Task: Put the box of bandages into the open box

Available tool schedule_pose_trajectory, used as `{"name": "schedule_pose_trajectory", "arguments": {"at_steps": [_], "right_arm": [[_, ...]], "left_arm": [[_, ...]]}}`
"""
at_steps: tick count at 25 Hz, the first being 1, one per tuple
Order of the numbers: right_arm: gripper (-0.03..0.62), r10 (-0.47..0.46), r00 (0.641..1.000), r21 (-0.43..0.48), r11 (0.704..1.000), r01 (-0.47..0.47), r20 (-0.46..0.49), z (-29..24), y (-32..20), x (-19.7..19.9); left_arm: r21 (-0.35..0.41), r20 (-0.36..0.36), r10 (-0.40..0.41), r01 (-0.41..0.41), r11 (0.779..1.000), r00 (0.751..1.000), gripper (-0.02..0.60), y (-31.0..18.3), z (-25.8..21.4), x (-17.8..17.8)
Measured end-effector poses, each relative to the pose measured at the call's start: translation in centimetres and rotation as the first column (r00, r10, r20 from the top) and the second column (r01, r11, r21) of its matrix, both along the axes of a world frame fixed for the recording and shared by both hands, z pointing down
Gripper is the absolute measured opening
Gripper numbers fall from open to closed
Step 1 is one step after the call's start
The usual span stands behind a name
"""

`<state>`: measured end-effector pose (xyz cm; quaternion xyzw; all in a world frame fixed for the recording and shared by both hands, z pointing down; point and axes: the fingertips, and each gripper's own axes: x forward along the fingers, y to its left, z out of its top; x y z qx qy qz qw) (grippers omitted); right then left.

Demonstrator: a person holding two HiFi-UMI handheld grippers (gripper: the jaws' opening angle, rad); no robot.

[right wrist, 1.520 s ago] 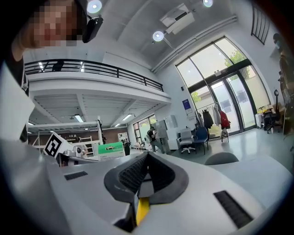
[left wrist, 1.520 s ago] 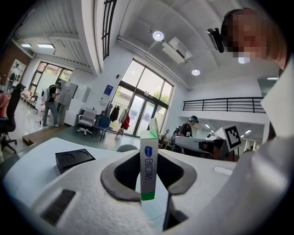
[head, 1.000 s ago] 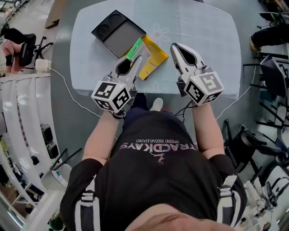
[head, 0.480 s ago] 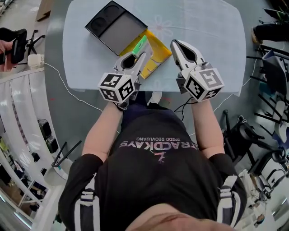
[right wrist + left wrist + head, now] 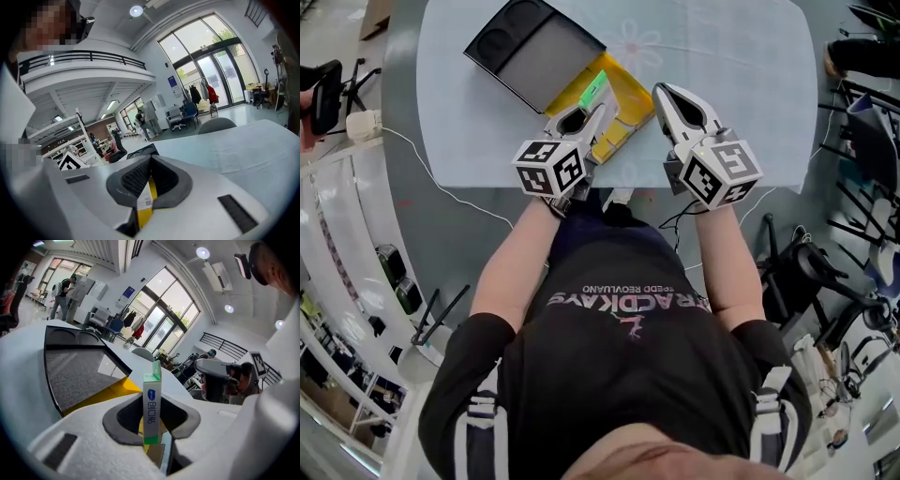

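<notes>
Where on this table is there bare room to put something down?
Bare cloth lies right of the right claw out to the table edge, and across the far side beyond the yellow box. The middle and left are crowded: black tray, yellow box, bandage box, left claw.

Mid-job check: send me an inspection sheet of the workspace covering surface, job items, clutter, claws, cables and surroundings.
Surface: table under a pale cloth.
Job's things: bandage box, green and white, upright in the left claw; black box lies open at the table's far left; yellow carton beside it.
Clutter: nothing seen.
Grippers: left claw shut on the bandage box; right claw shut on an edge of the yellow carton.
Cables: white cable on the floor at left; dark cable hangs below the right claw.
Surroundings: shelving left, chairs right.
</notes>
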<state>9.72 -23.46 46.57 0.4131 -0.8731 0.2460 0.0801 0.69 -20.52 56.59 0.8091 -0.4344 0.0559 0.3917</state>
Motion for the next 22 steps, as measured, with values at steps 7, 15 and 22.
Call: {"name": "schedule_pose_trajectory", "arguments": {"at_steps": [7,15,22], "right_arm": [[0.011,0.017,1.000,-0.036,0.999,-0.017,-0.002,1.5,-0.1,0.3],[0.011,0.032,0.999,-0.060,0.998,-0.032,0.002,2.5,-0.4,0.5],[0.011,0.039,0.999,-0.073,0.997,-0.038,0.012,3.0,-0.6,0.5]], "left_arm": [[-0.070,-0.022,-0.005,0.003,0.998,1.000,0.103,-0.2,2.5,0.6],[-0.143,-0.023,-0.008,0.005,0.990,1.000,0.103,-0.5,4.5,1.3],[-0.181,0.008,-0.002,0.003,0.984,1.000,0.103,-1.1,5.2,1.8]]}}
